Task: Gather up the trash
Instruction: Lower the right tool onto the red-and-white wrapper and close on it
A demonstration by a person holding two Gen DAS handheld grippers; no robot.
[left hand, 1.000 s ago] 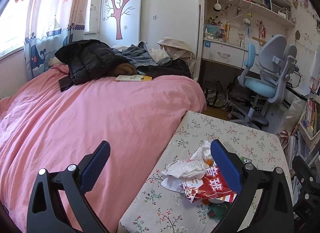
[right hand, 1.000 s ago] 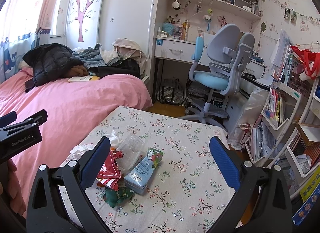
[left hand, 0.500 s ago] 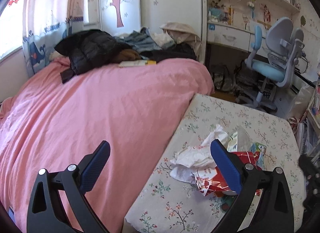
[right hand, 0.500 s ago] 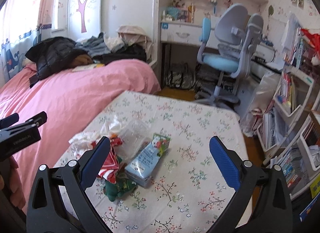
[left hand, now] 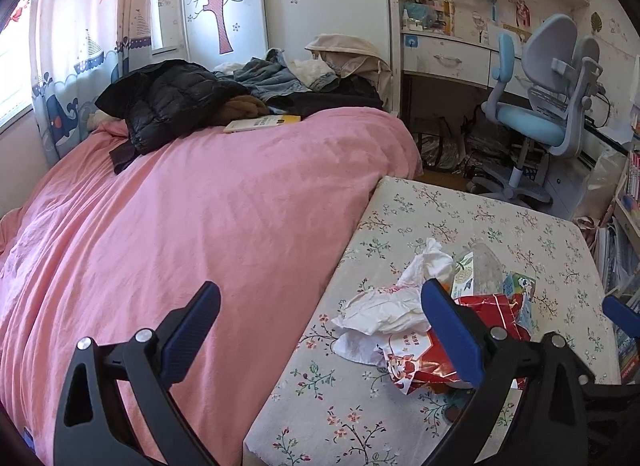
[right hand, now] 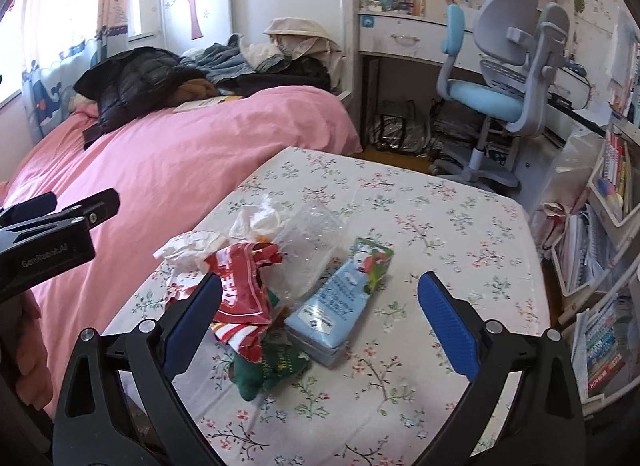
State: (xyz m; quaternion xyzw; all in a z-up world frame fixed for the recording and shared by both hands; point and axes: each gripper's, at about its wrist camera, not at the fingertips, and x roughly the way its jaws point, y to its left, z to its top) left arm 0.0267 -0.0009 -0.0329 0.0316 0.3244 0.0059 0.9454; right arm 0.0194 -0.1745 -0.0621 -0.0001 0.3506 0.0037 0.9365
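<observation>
A heap of trash lies on the floral-covered table (right hand: 440,234): crumpled white tissue (right hand: 260,221), a red snack wrapper (right hand: 240,294), a clear plastic cup (right hand: 312,242), a light blue pack (right hand: 340,298) and a green wrapper (right hand: 272,366). My right gripper (right hand: 320,318) is open above the heap, its blue pads to either side of the pack. My left gripper (left hand: 320,326) is open too, straddling the table's left edge; its right pad covers part of the red wrapper (left hand: 420,350), beside the tissue (left hand: 384,306).
A bed with a pink cover (left hand: 180,225) adjoins the table's left side, with jackets and a book (left hand: 260,121) at its far end. A blue-grey desk chair (right hand: 500,77) and a desk stand beyond. Shelves of books (right hand: 608,266) line the right.
Both grippers have tilted downward and come closer to the table; the trash heap now looms larger in both views. Nothing has been grasped.
</observation>
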